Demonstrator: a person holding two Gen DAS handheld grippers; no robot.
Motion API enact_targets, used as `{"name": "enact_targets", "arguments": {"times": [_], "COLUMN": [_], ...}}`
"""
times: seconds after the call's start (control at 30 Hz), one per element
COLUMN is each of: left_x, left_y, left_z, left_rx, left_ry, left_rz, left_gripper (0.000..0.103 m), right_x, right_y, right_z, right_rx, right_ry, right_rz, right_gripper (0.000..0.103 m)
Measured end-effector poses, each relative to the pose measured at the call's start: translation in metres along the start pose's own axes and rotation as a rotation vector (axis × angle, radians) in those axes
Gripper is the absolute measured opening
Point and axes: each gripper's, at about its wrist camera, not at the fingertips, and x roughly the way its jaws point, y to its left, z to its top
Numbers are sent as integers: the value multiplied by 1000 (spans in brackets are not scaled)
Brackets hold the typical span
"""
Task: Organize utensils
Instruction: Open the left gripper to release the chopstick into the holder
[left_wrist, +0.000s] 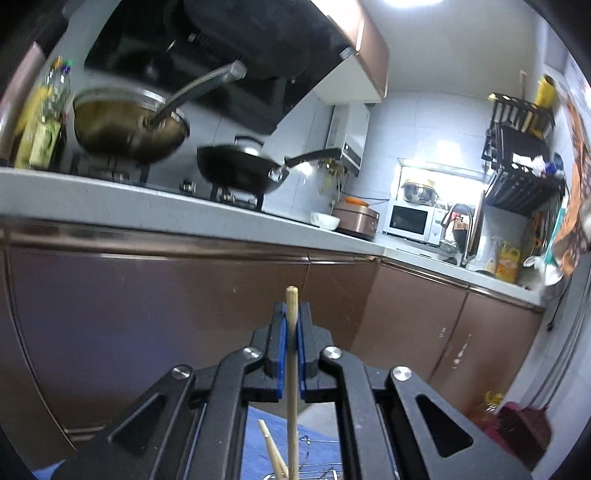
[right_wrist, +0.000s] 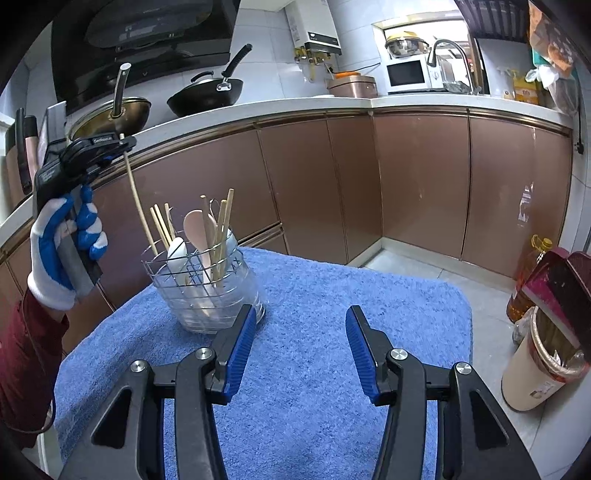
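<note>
A single chopstick (right_wrist: 137, 206) hangs pinched in the shut left claw (right_wrist: 125, 142), its tip above the wire holder (right_wrist: 201, 284) already holding spoons and chopsticks. The blue-towelled tabletop (right_wrist: 332, 288) looks cleared; the right claw (right_wrist: 300, 350) waits half-open, empty.

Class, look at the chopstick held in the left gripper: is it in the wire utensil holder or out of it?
Partly in. The left gripper grips the chopstick near its top, and its lower end dips just inside the wire holder's rim.
</note>
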Motion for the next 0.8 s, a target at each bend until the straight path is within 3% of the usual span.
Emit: {"name": "enact_targets", "arguments": {"times": [0.17, 0.27, 0.33, 0.37, 0.4, 0.6, 0.67, 0.8], "left_x": [-3, -3, -5, -8, -13, -53, -73, -120], "left_y": [-8, -5, -5, -4, -3, 0, 1, 5], "left_z": [-15, -23, -24, -24, -23, -3, 6, 20], "left_rx": [35, 26, 29, 30, 30, 58, 69, 97], "left_ry": [-29, -13, 6, 8, 9, 10, 7, 17], "left_rz": [46, 34, 23, 19, 11, -7, -10, 3], "left_gripper": [4, 7, 18, 32, 39, 48, 52, 59], "right_x": [-3, -8, -14, -17, -20, -44, -54, -80], "right_y": [1, 4, 7, 8, 9, 19, 26, 41], "right_z": [-1, 0, 1, 2, 2, 6, 9, 16], "right_rx": [0, -7, -9, -10, -9, -5, -11, -21], "right_ry": [-4, -12, -22, -27, -32, -69, -87, -138], "right_rz": [2, 0, -3, -5, -5, 5, 7, 13], "right_gripper": [51, 54, 57, 59, 59, 63, 73, 81]}}
